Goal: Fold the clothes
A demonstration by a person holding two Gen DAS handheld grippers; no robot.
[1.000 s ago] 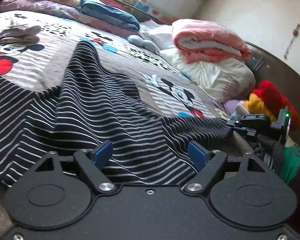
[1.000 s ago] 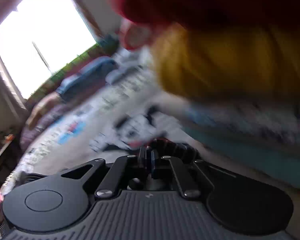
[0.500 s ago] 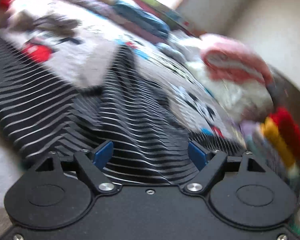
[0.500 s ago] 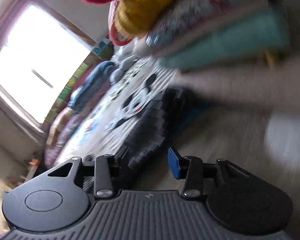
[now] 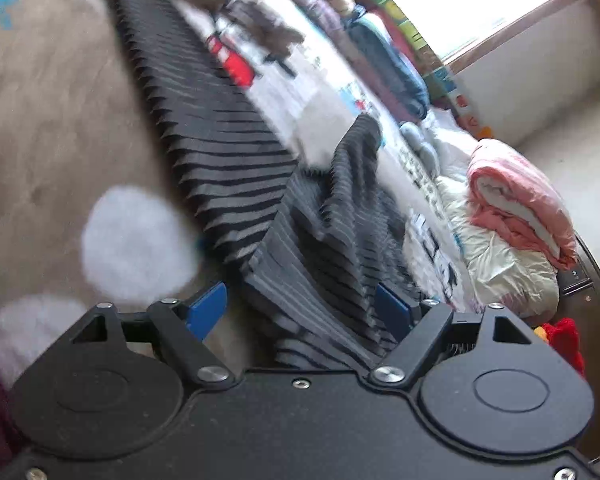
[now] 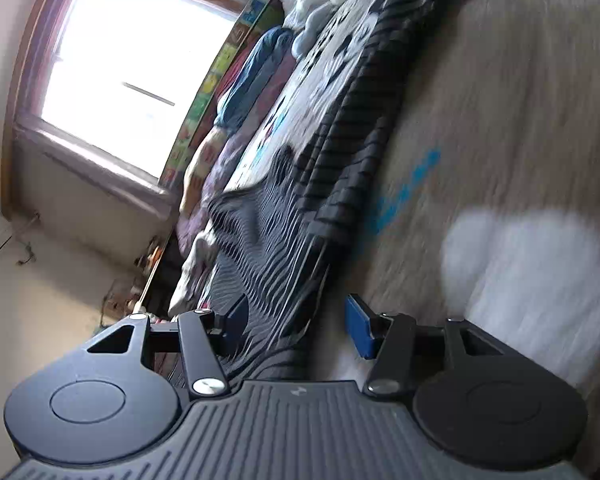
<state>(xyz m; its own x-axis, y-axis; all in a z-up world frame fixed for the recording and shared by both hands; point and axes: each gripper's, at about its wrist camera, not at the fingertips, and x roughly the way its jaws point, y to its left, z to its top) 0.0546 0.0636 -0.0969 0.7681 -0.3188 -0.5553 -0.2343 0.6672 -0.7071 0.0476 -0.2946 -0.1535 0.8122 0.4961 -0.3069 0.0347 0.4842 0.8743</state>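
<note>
Your left gripper (image 5: 300,308) has its jaws apart and closing slightly, striped cloth bunched between the blue pads (image 5: 206,308) but not visibly pinched, so call it released. Your right gripper (image 6: 296,320) is opening, pads apart, with a fold of the same fabric lying between them against the left pad; nothing clamped there either. The task's thing, the black-and-white striped garment (image 5: 236,160), lies spread on the bed (image 5: 60,120), running from right at both grippers out toward the far side, with one ridge (image 5: 356,148) rucked up mid-cloth. Judged from the drape: thin knit, light, very soft, no stiffness, so it'll sag and slide on the fleecy blanket if you drag it. Take hold at a hem or corner edge, one gripper each side, pinching one layer only, not the bunched middle. Beyond it, a folded pink blanket (image 5: 520,196) at far right, blue bedding (image 5: 392,72) under the window (image 6: 132,68). Frames are blurred, so the edges are hard to place.
</note>
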